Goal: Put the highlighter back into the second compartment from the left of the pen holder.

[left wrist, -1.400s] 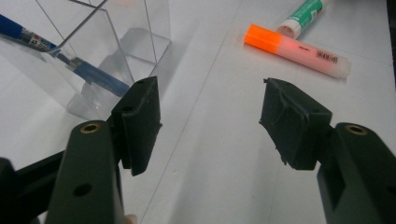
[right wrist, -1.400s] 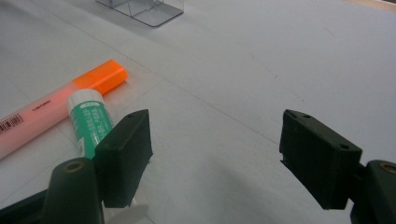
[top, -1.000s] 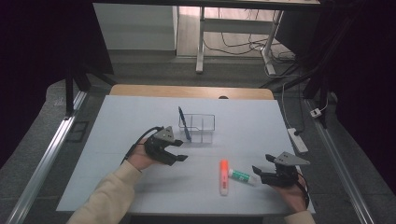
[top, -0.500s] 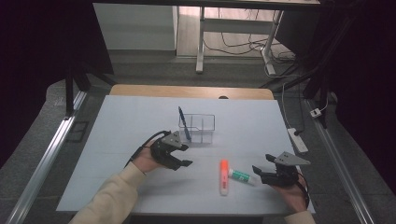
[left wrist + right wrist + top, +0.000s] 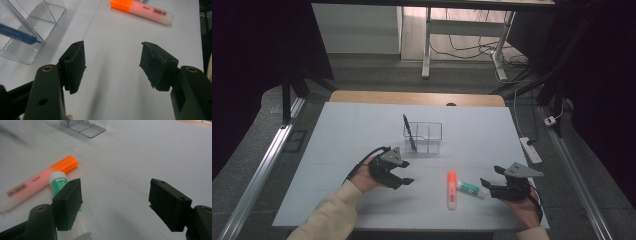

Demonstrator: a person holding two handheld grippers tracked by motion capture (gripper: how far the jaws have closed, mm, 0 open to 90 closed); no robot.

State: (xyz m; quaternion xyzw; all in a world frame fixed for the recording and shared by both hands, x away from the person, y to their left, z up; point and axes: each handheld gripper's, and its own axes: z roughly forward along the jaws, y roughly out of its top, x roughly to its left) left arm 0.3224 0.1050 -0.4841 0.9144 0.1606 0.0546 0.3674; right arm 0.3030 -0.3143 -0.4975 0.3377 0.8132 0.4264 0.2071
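L tool (image 5: 404,176) sits low over the white surface (image 5: 347,135), jaws apart w/ nothing between them; in the left gripper view, just bare sheet shows between the pads (image 5: 75,66). It is near the clear organizer (image 5: 428,131), on the person's side of it and a bit to its left. A blue pen (image 5: 409,132) leans tilted in the organizer's left compartment, tip down.

R tool (image 5: 488,184) is at the surface's near right, jaws also apart, nothing gripped. Glue stick (image 5: 471,188), green label, lies flat just beside its tips; in the right gripper view it runs under/behind one jaw, can't tell if touching.

Orange-capped highlighter (image 5: 452,188) lies flat btw the two tools, closer to the R one, cap end pointing away from the person. Glue stick's far end is right beside it; contact unclear.
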